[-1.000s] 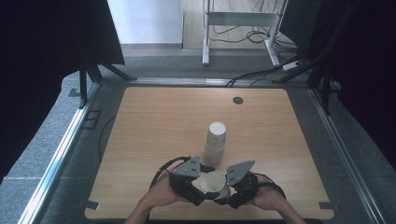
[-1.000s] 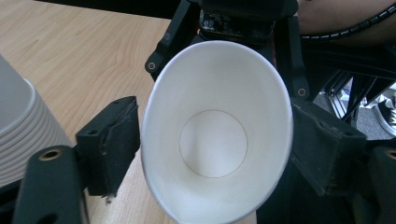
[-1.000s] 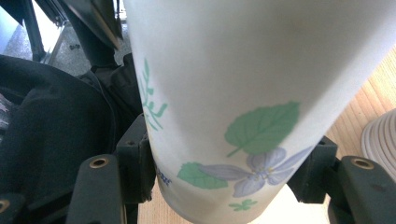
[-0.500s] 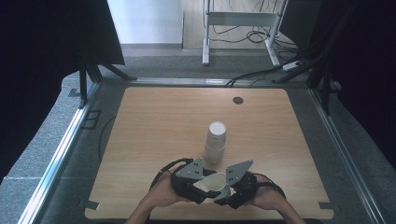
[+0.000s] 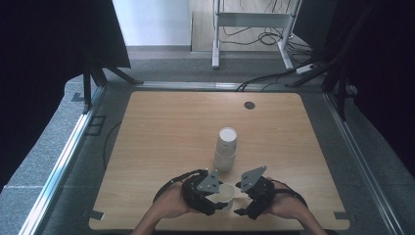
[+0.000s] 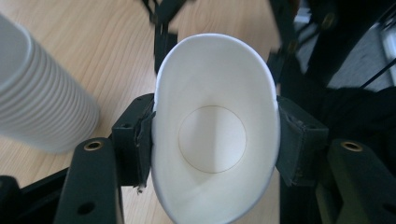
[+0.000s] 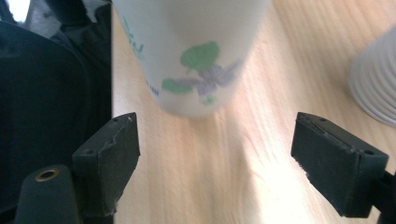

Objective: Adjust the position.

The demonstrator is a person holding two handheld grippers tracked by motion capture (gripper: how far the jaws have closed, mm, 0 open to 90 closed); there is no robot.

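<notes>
A single white paper cup (image 6: 215,126) lies on its side, mouth toward the left gripper view's camera. My left gripper (image 6: 215,140) is shut on its rim and squeezes it oval. In the high view this cup (image 5: 228,192) sits low over the table's near edge, between my left gripper (image 5: 221,197) and my right gripper (image 5: 241,199). The cup's outside (image 7: 191,51), printed with a green and purple flower, lies just ahead of my right gripper (image 7: 215,154). Its jaws have just been opening and stand open with nothing between the pads.
A tall stack of white paper cups (image 5: 226,149) stands upright just beyond both hands, near the middle of the wooden table (image 5: 161,142). The same stack (image 6: 37,98) is close by at the left gripper's side. A dark round grommet (image 5: 249,105) marks the far edge.
The right gripper's jaws have spread and come off the cup. The left gripper has closed on the cup's rim. Both hands stay at the near edge.
</notes>
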